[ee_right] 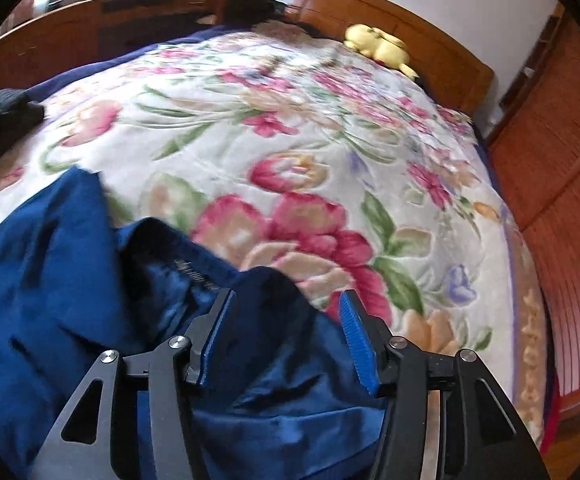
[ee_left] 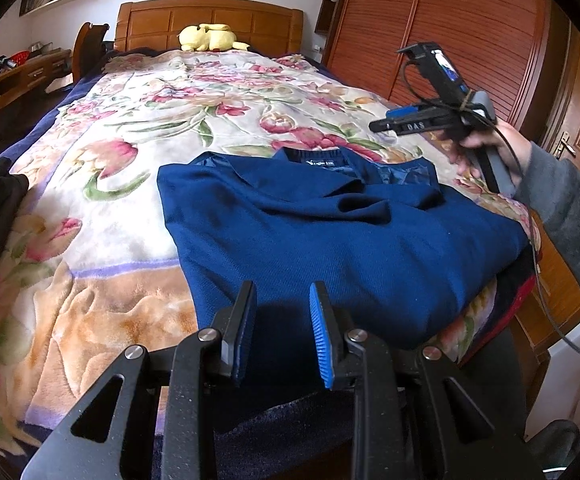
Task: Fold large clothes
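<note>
Sweater [ee_left: 330,236] lies folded near the bed's [ee_left: 129,184] right edge on the floral blanket [ee_left: 101,216], apparently finished. Left tool [ee_left: 283,304] hovers open above its hem; right tool [ee_right: 285,316], raised beside the collar, gapes empty.

Matt navy knit sweater [ee_left: 330,240] with seemingly glossy satin lining, plush floral blanket [ee_left: 129,128], polished wood headboard [ee_left: 209,20]
</note>
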Tool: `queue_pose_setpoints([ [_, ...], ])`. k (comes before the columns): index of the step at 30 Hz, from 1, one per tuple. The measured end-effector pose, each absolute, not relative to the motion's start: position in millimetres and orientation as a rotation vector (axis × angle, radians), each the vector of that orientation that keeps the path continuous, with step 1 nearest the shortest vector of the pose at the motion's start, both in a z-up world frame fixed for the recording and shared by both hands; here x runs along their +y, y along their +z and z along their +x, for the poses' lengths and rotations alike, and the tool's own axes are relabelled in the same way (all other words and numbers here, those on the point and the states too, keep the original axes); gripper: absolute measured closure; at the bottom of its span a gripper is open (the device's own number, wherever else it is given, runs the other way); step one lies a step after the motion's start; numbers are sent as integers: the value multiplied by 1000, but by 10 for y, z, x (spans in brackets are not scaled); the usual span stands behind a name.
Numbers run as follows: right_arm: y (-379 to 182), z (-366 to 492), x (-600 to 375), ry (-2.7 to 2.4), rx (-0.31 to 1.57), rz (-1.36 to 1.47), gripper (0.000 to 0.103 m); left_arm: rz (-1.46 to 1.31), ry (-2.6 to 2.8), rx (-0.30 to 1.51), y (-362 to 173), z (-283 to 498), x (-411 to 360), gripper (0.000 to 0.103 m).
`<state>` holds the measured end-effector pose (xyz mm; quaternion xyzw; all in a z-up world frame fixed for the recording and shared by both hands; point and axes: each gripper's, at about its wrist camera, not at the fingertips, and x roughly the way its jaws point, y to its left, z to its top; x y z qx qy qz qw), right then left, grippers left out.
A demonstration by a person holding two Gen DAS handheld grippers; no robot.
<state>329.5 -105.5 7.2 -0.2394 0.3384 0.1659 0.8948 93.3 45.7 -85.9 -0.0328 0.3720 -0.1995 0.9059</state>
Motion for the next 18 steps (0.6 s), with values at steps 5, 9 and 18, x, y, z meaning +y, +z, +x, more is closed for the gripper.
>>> queue_pose_setpoints([
  [5, -50, 2945, -872, 519, 717, -487, 48, -61, -393, 777, -885, 966, 446, 75],
  [9, -220, 2719, -649, 649, 734, -512, 48, -54, -376, 791, -935, 1013, 441, 75],
  [18, -592, 2742, -282, 669, 770, -696, 48, -71, -360, 818, -1042, 1076, 510, 75],
])
